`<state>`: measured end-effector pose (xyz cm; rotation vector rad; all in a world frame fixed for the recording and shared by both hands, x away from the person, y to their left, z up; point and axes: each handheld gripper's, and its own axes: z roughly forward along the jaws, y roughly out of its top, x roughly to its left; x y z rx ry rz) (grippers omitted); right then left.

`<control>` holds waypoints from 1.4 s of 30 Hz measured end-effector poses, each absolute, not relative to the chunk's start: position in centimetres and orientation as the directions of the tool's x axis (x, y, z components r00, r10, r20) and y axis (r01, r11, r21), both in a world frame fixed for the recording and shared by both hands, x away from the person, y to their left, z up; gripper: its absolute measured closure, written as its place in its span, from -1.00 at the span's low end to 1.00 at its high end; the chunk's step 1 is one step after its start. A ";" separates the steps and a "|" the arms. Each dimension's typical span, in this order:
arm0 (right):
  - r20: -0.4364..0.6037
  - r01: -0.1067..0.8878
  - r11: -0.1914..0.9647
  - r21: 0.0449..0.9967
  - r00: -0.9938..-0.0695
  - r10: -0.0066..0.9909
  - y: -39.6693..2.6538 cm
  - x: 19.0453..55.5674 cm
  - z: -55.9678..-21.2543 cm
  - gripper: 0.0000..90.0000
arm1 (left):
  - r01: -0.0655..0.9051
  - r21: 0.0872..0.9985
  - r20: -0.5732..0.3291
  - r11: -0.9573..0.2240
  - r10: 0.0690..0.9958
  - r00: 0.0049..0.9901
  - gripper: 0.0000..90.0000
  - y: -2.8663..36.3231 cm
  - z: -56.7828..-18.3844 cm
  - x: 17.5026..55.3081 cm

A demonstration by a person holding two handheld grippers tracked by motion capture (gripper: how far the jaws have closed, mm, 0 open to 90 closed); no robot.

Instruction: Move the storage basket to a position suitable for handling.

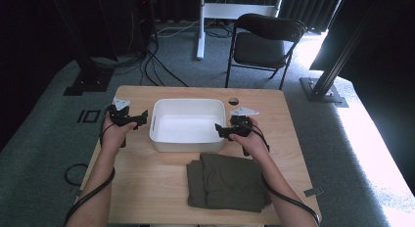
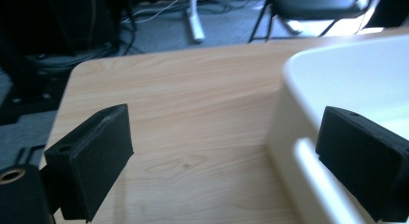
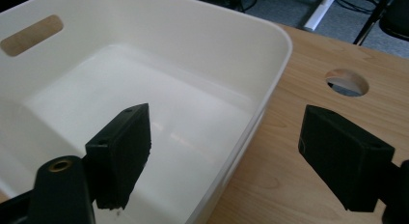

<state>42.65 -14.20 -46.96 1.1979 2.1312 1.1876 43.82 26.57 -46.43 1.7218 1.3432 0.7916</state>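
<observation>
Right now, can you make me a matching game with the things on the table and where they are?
Things:
1. white plastic tub
2. folded olive-green cloth
3. round hole in the wooden table
4. left gripper

Places:
A. beyond the tub's far right corner
B. middle of the table, empty
C. beside the tub's left end, jaws apart
D. near edge of the table, in front of the tub

Pairs: 1-B, 2-D, 3-A, 4-C
</observation>
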 end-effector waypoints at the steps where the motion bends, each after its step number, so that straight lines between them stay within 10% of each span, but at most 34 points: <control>1: 0.042 0.482 0.262 0.836 -0.533 0.845 -14.2 42.8 -46.9 -0.50 | 0.472 0.874 -0.004 -0.118 0.968 0.249 -0.85 26.3 -46.2 43.5; 21: 0.045 0.579 0.215 0.787 -0.401 0.915 -12.9 43.5 -48.0 0.58 | 0.596 0.791 -0.079 -0.136 0.944 0.320 0.57 23.0 -47.2 42.4; 42: 0.043 0.617 0.181 0.766 -0.329 0.943 -12.7 43.7 -48.1 0.72 | 0.646 0.752 -0.032 -0.133 0.971 0.237 0.79 20.3 -47.4 43.0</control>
